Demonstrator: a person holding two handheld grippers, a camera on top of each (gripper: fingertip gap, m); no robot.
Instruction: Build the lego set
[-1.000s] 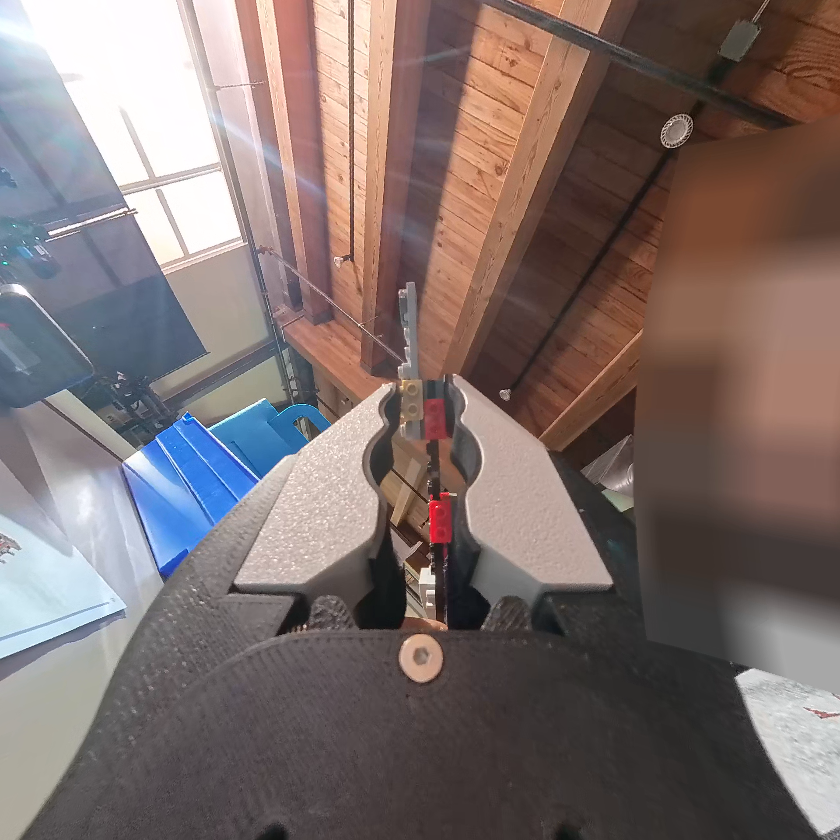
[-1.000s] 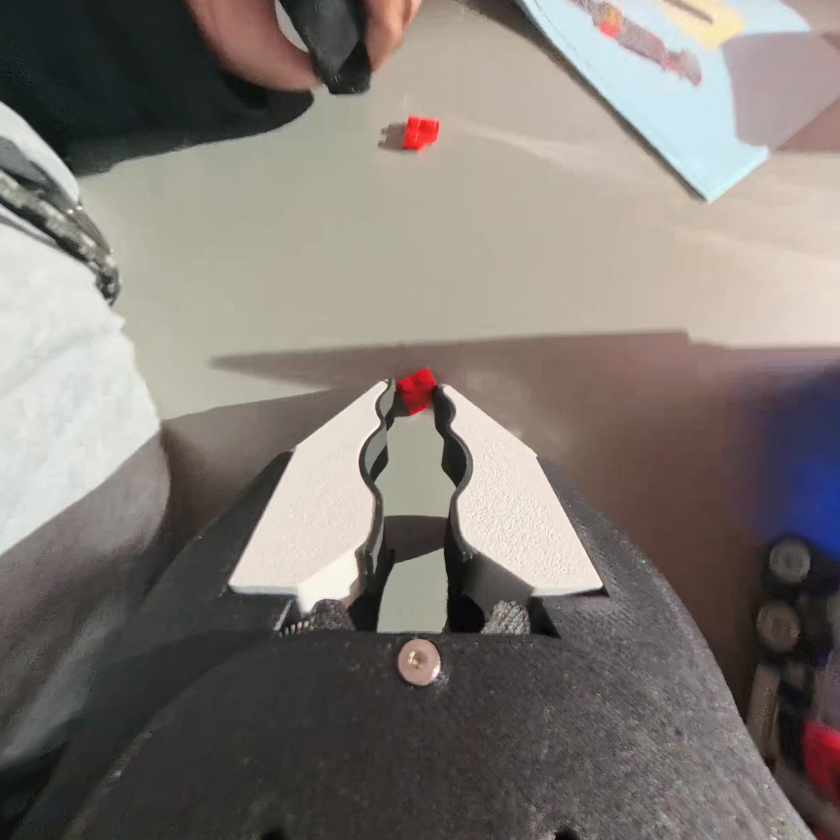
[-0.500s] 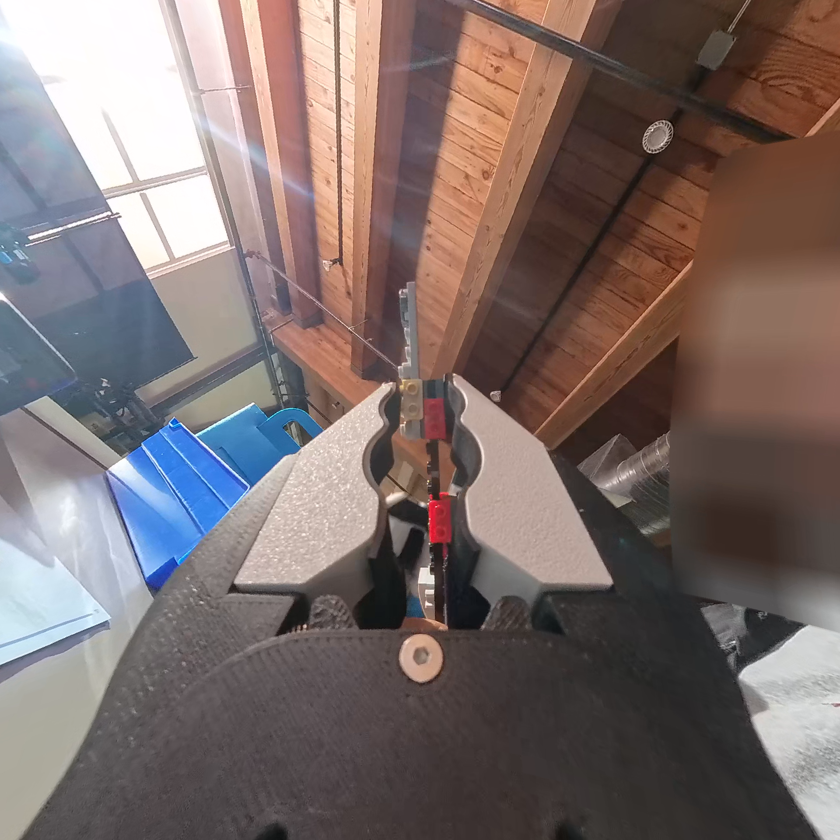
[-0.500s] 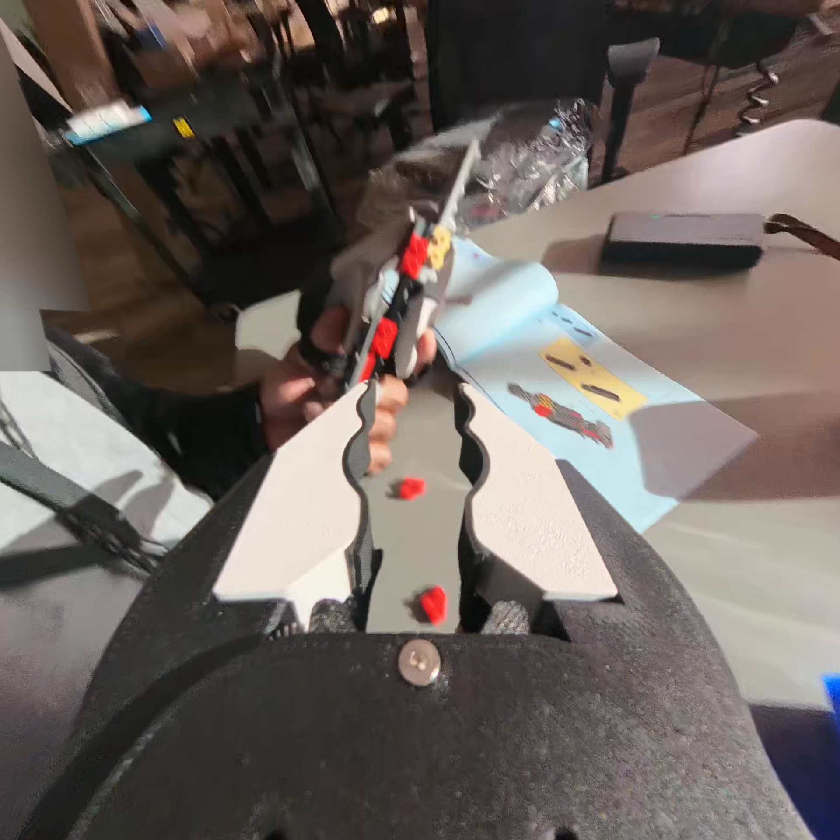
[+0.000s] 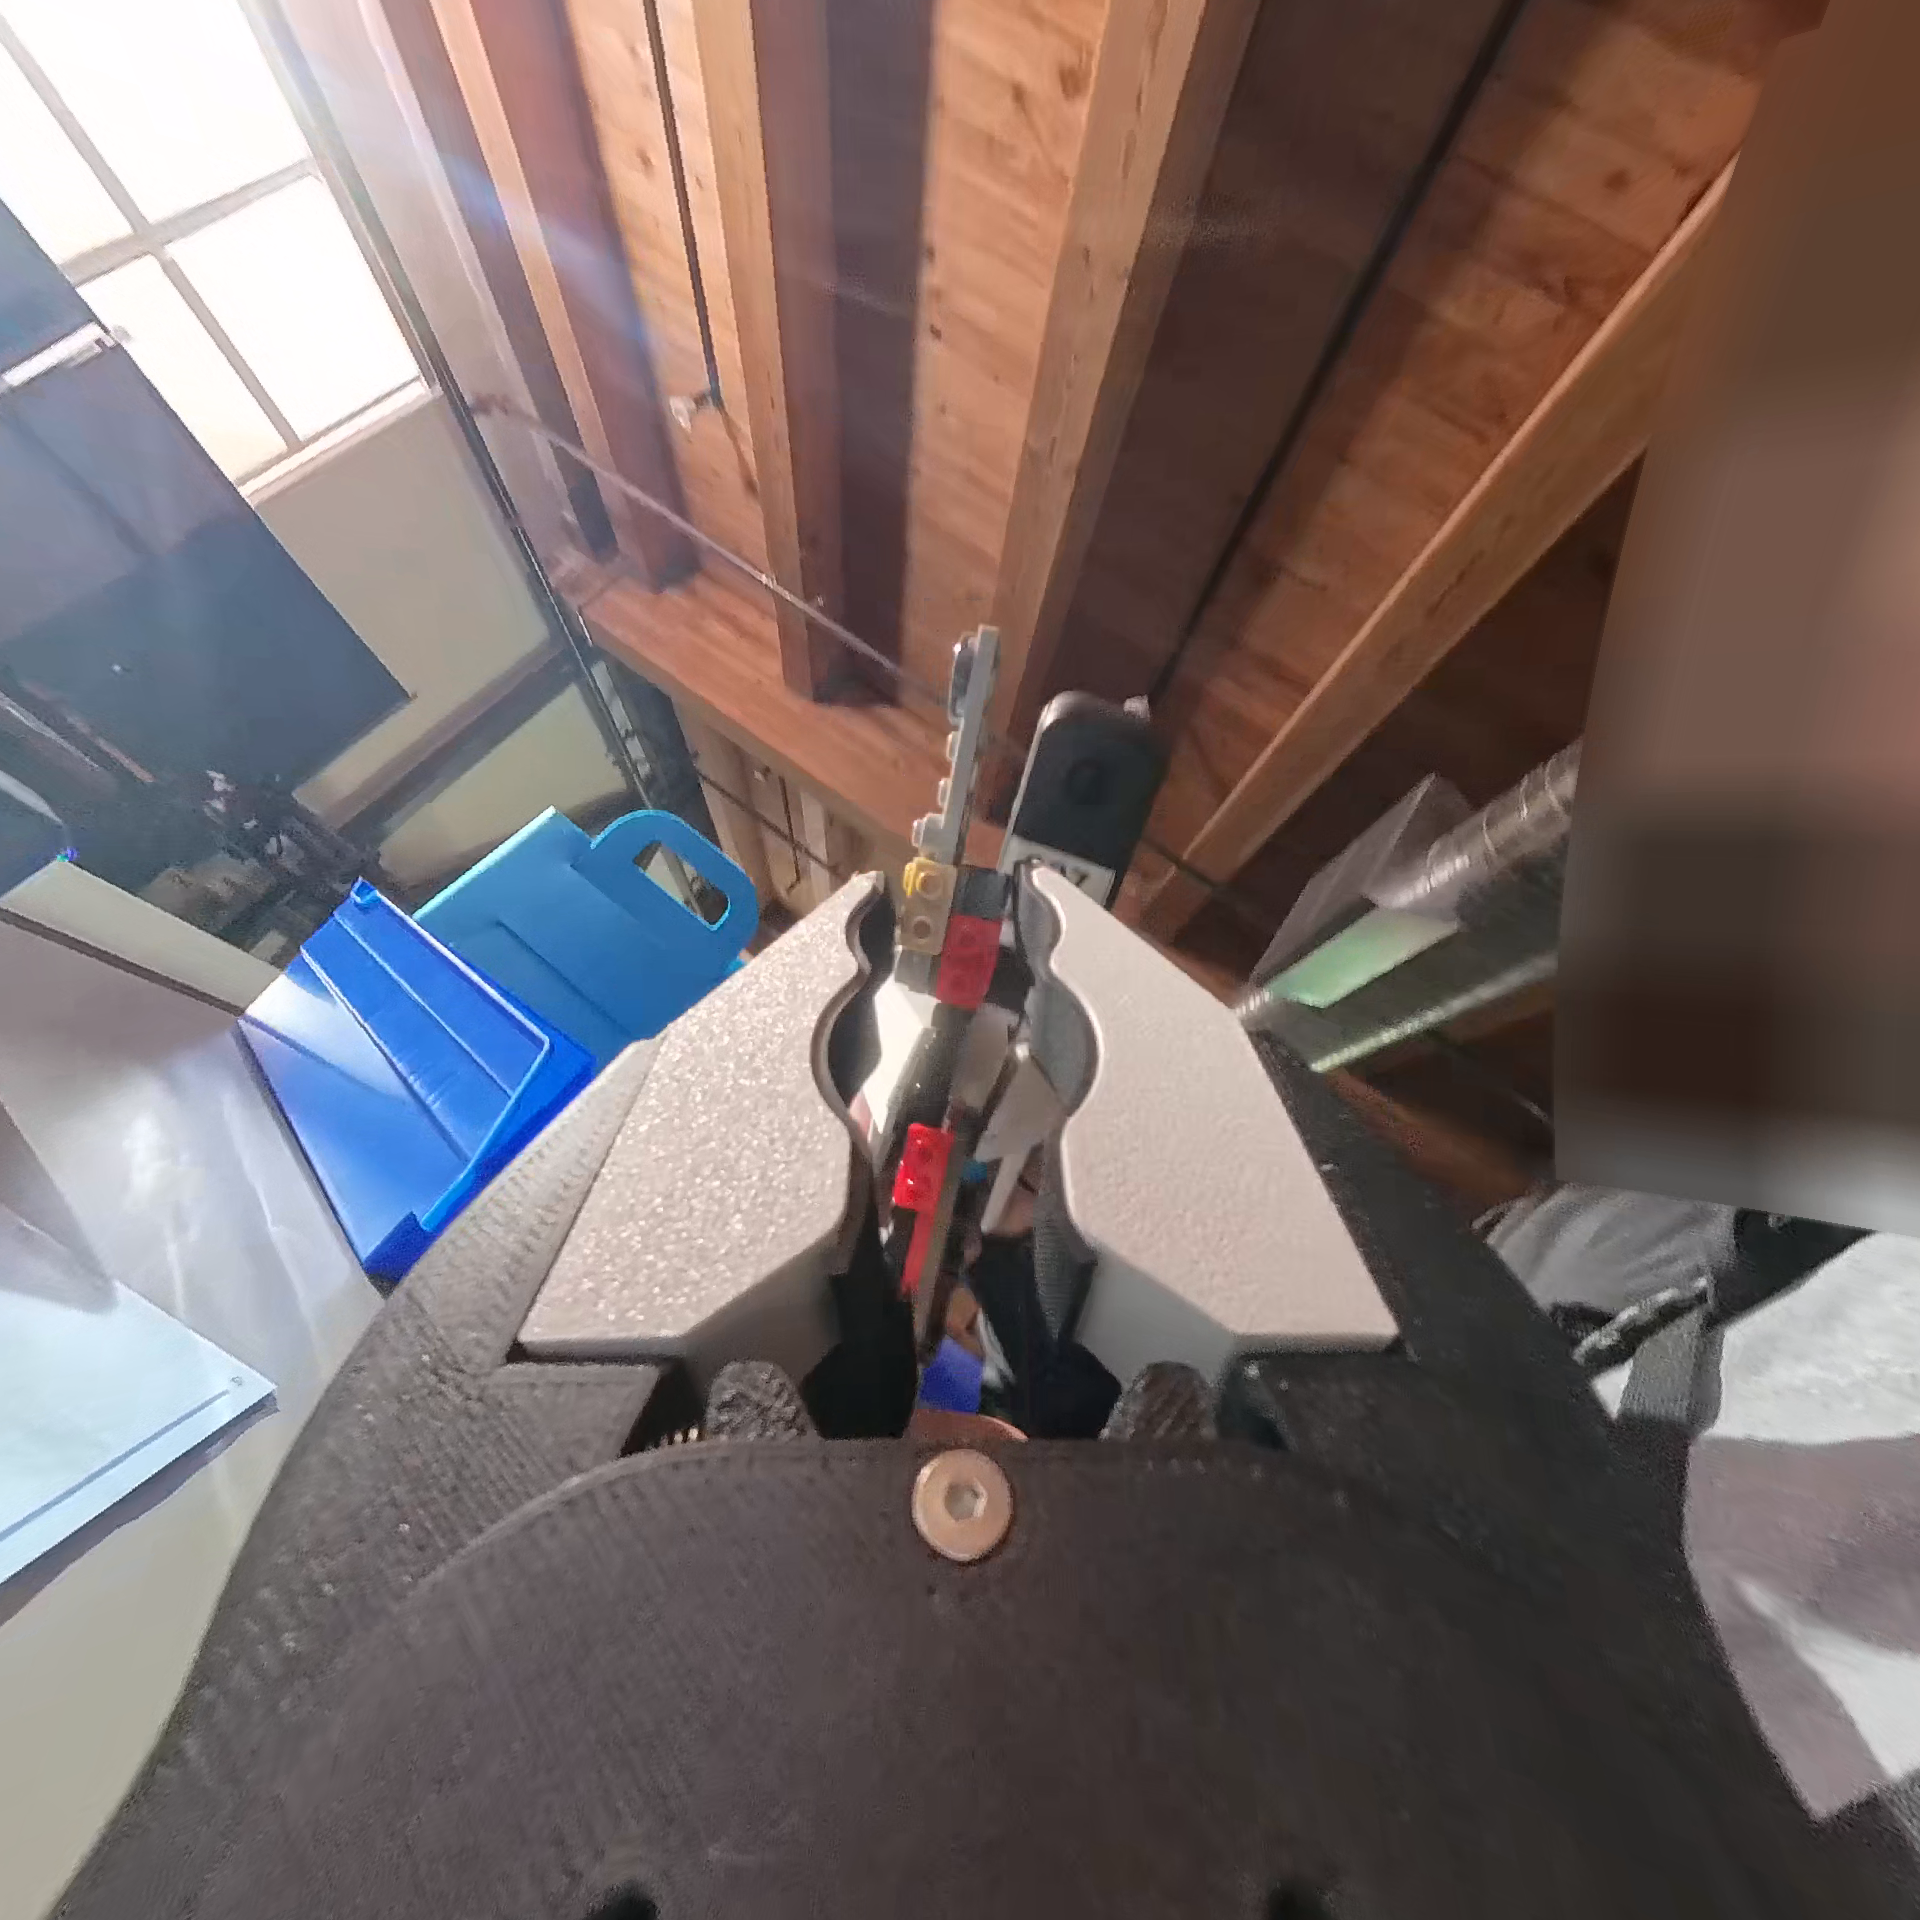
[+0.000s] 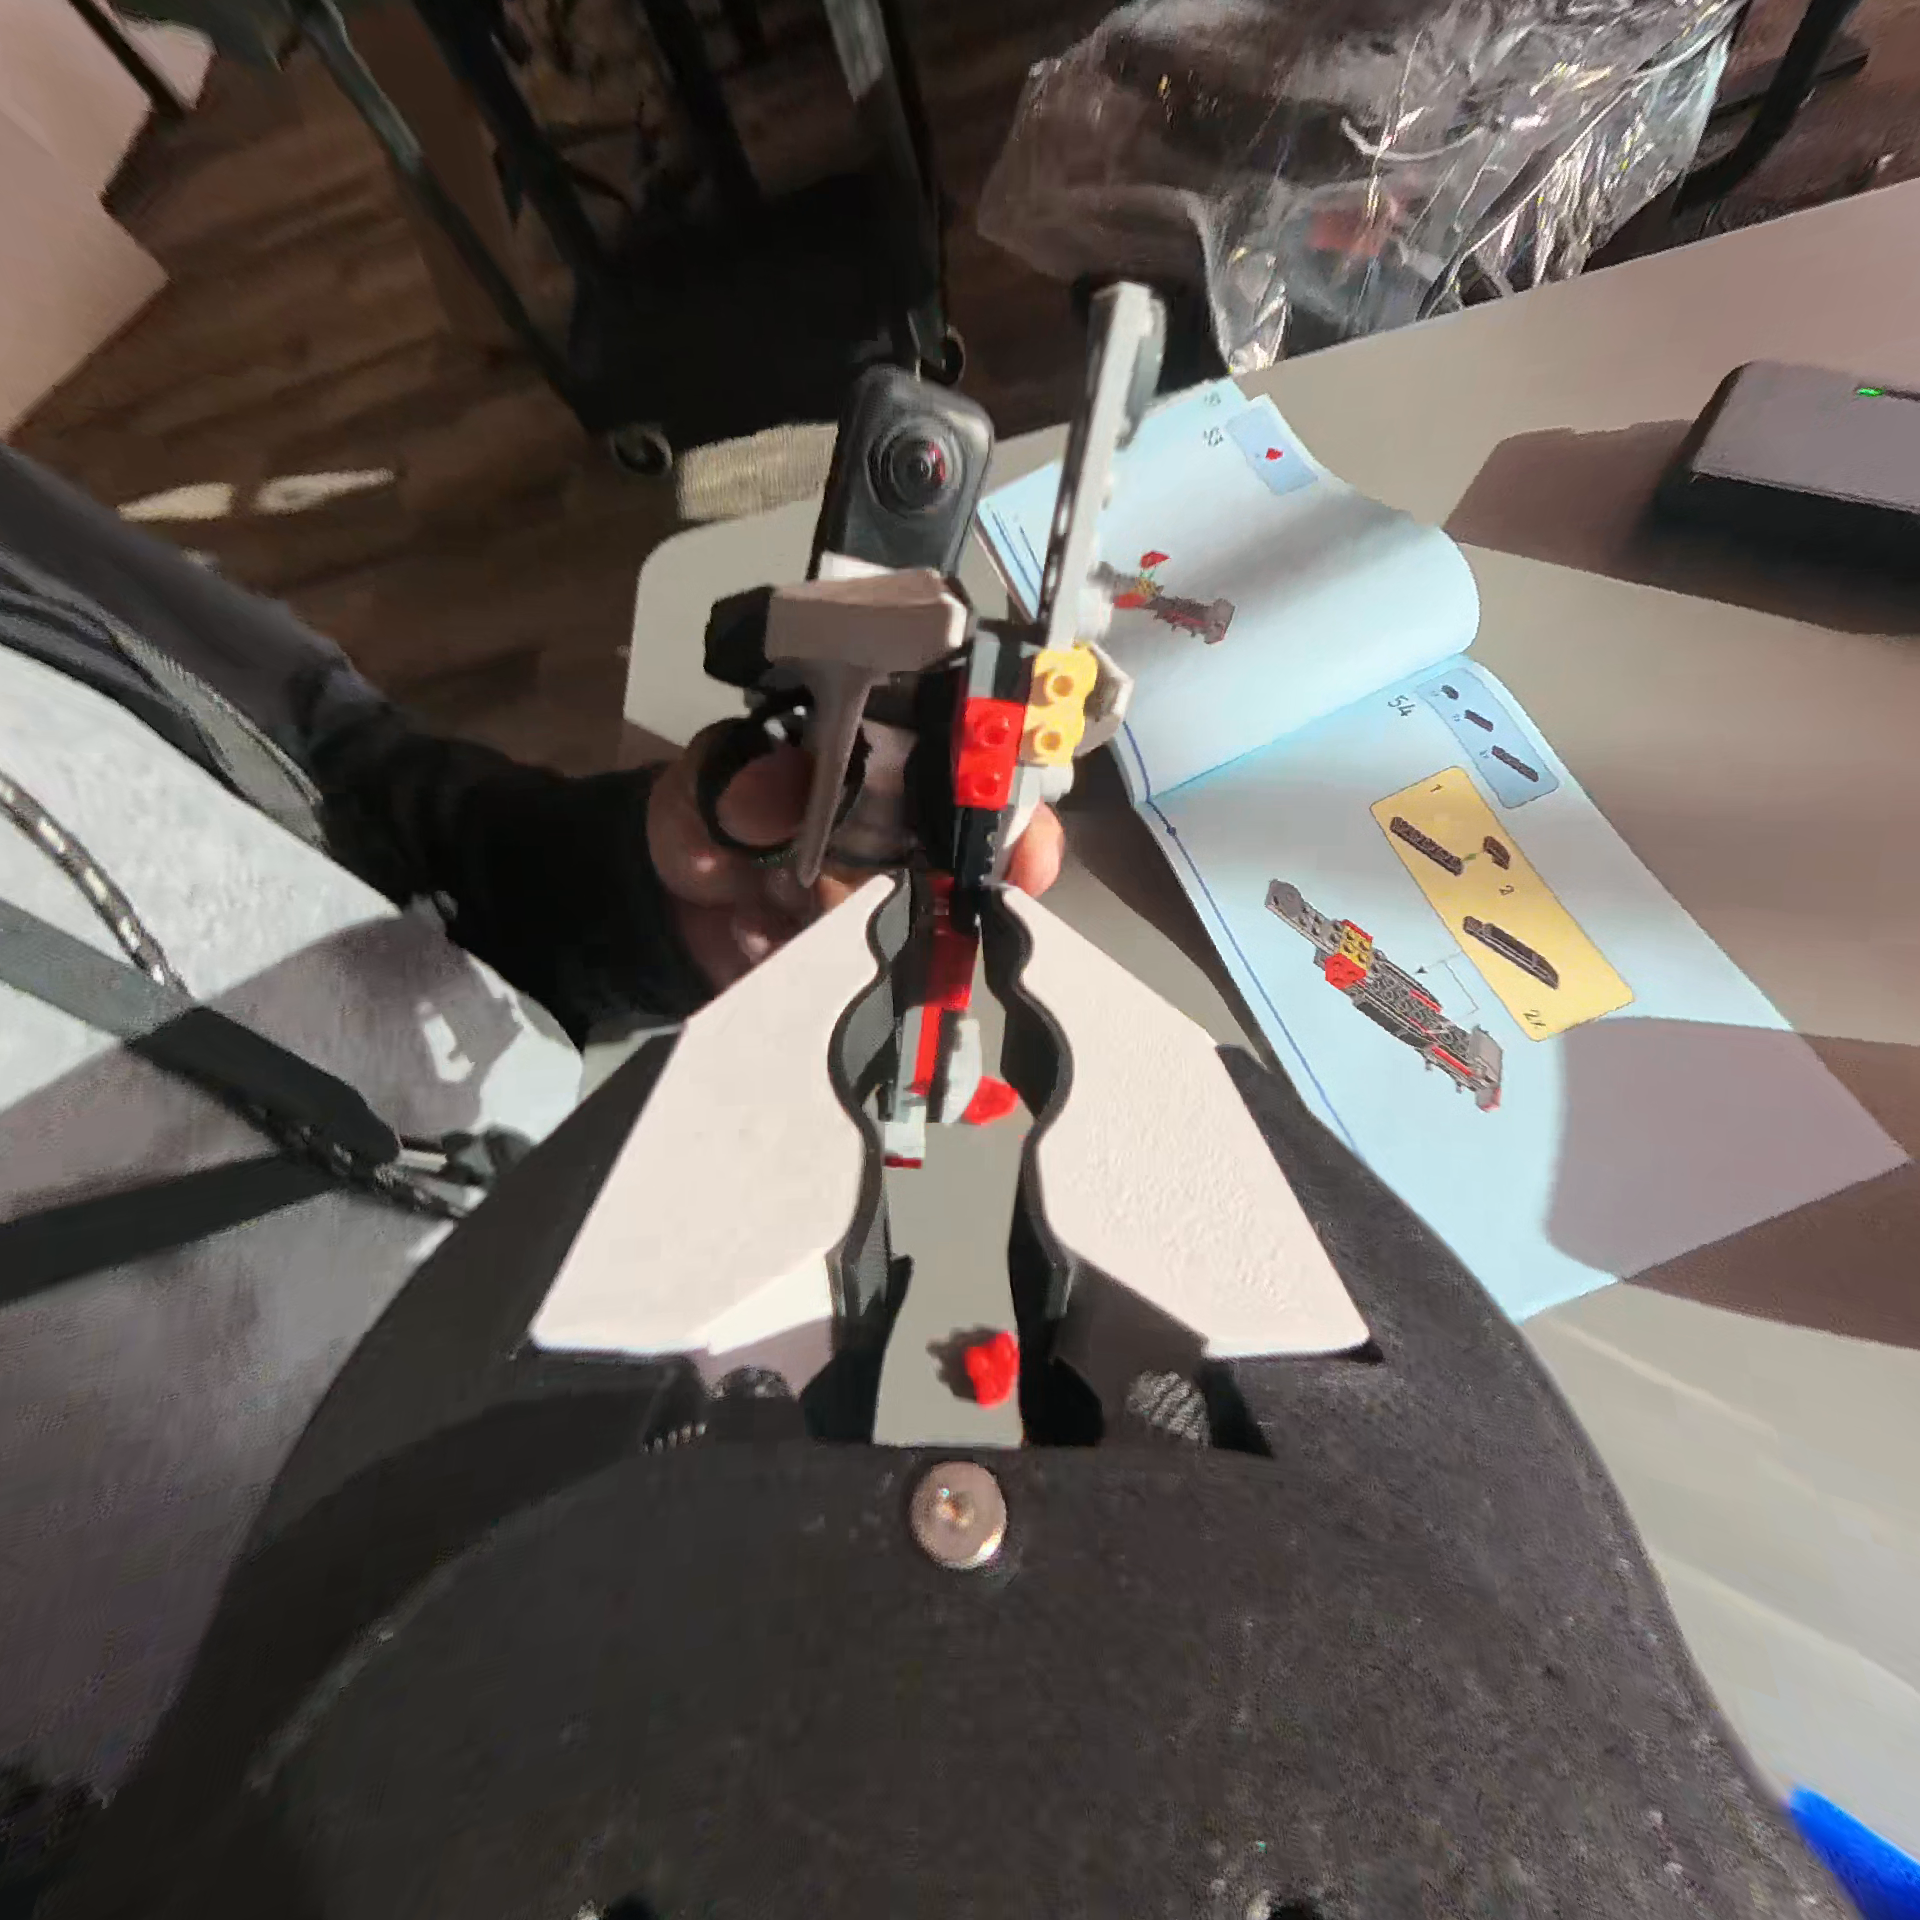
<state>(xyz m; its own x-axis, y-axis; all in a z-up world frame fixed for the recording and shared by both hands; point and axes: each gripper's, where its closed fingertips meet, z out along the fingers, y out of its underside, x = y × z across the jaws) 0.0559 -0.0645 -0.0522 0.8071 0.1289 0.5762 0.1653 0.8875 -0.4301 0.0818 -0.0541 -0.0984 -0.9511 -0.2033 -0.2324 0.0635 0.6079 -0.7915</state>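
Note:
The lego model [image 5: 961,951], a long grey, black, red and yellow build, stands upright in my left gripper [image 5: 956,894], which is shut on it and points at the ceiling. In the right wrist view the same model [image 6: 987,748] sits in the left gripper [image 6: 997,665], held by a hand [image 6: 727,883]. My right gripper [image 6: 954,909] has its fingertips closed on the model's lower end. Two loose red bricks [image 6: 987,1366] [image 6: 987,1101] lie on the table [image 6: 1662,1507] below the right fingers.
The open blue instruction booklet [image 6: 1351,831] lies on the table to the right, with a black box [image 6: 1808,457] behind it. A plastic bag [image 6: 1351,156] sits beyond the table edge. Blue bins [image 5: 416,1060] stand at the left in the left wrist view. Tip to tip, the grippers are about 5 cm apart.
My right gripper let go of a red brick onto the table, swung up to the model and narrowed around its lower end. The left gripper kept hold of the model.

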